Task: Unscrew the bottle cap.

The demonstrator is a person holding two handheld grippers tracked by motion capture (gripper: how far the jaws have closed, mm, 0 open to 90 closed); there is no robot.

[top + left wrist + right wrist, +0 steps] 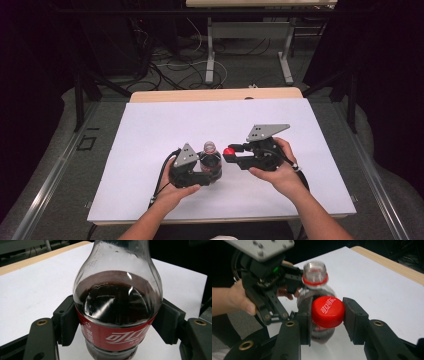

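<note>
The left hand-held gripper clamps an upright, uncapped cola bottle standing on the white surface. Just beside it, the right hand-held gripper, held level and pointing left, pinches the red cap.

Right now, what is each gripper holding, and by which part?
The left gripper clamps the cola bottle around its labelled body. The right gripper pinches the red cap by its ribbed sides, off the bottle's open neck.

One cola bottle stands on one white table, with one red cap just right of the bottle's open neck. Two grippers flank the bottle: the left gripper around it, the right gripper beside it.
</note>
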